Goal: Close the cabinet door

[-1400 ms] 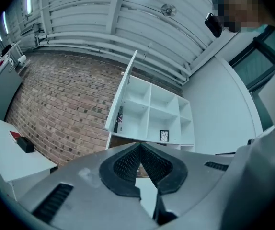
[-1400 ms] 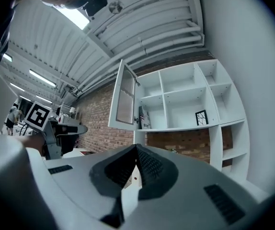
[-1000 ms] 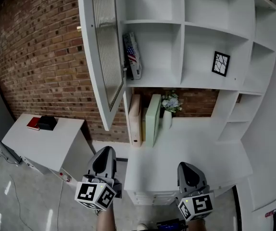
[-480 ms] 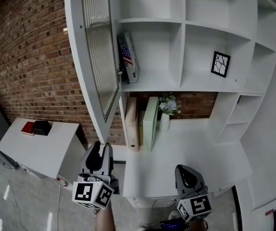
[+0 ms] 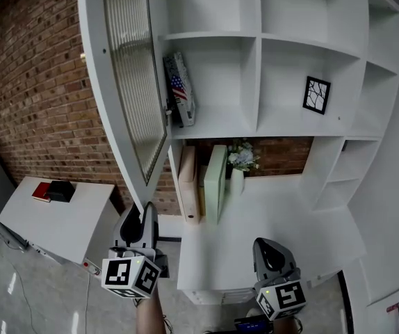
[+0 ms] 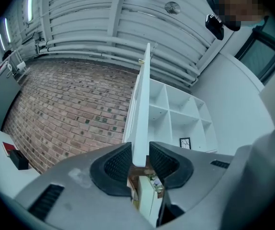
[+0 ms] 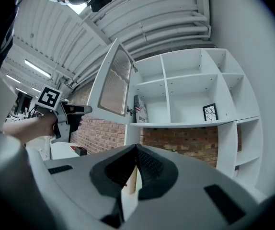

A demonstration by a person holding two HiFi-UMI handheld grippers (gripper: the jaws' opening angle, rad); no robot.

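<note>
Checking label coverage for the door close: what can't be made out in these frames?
Top of the cabinet door: cut off by the head view's upper edge.
Fingers of the left gripper: hidden by its own body in the head view; the left gripper view shows them pinching the door's edge.
Print on the flag-printed item: too small in every view.
The red and black items on the side table: too small to identify.
</note>
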